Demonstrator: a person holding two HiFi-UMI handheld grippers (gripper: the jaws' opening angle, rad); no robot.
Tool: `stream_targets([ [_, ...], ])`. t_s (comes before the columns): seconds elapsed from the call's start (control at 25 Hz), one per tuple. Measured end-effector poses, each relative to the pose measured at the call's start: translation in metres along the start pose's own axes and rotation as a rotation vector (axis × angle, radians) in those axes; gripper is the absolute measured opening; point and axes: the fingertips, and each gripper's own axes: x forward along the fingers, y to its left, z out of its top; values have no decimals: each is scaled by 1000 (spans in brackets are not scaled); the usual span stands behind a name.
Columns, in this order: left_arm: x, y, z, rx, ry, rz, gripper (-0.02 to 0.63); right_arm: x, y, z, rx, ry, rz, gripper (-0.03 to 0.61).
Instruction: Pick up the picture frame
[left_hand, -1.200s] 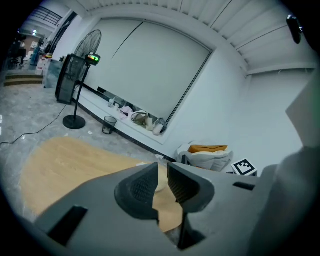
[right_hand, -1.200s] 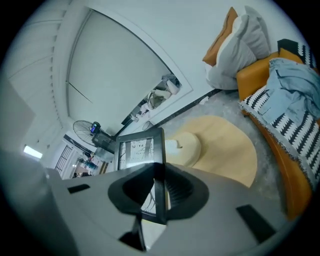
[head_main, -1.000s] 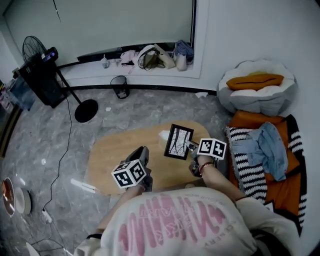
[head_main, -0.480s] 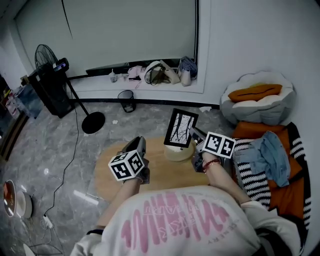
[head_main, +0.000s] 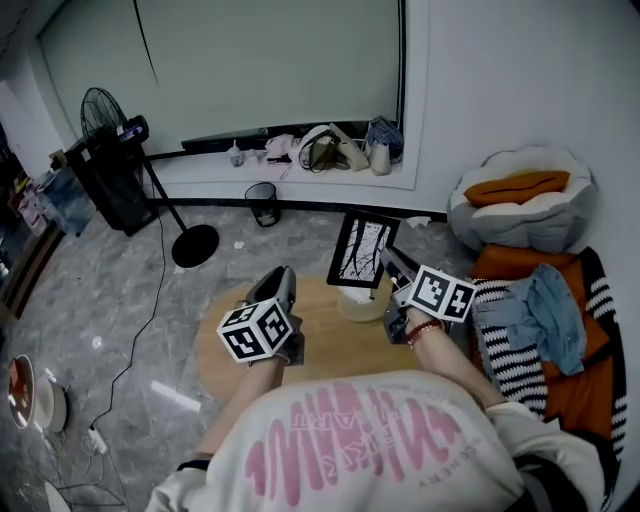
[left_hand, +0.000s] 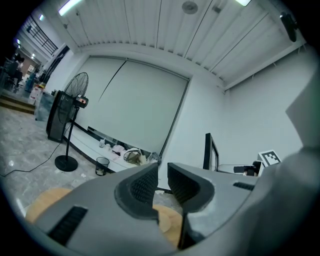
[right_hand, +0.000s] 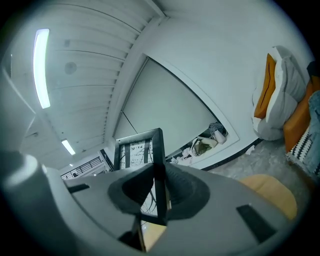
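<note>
the right hand-held gripper (head_main: 386, 257) is pinching the picture frame (head_main: 362, 250) by its right-hand upright edge, and in the right gripper view the two jaws are pressing on the thin black moulding (right_hand: 159, 150) from either side. gripping the rim rather than the glazed face is likely keeping the pads off the print and letting the frame hang upright, its picture facing the person. the frame is sitting in the middle of the head view, clear of the round wooden desk (head_main: 320, 345) and above a pale round thing (head_main: 360, 306) lying on it; so the pick-up is looking as good as done.

the right forearm is reaching forward from the lower right, wrist bent so the gripper is pointing roughly level toward the far wall.

the left hand-held gripper (head_main: 278, 287) is hovering left of centre over the desk, also pointing about level. its jaws (left_hand: 159, 182) are standing slightly apart with nothing between them, so it is carrying nothing and appears to be waiting in reserve.
</note>
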Motion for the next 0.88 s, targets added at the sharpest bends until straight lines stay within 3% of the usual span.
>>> stream_targets([
  [0.88, -6, 7, 0, 16, -7, 15, 63, 6, 14, -7, -40, 6, 27, 78],
])
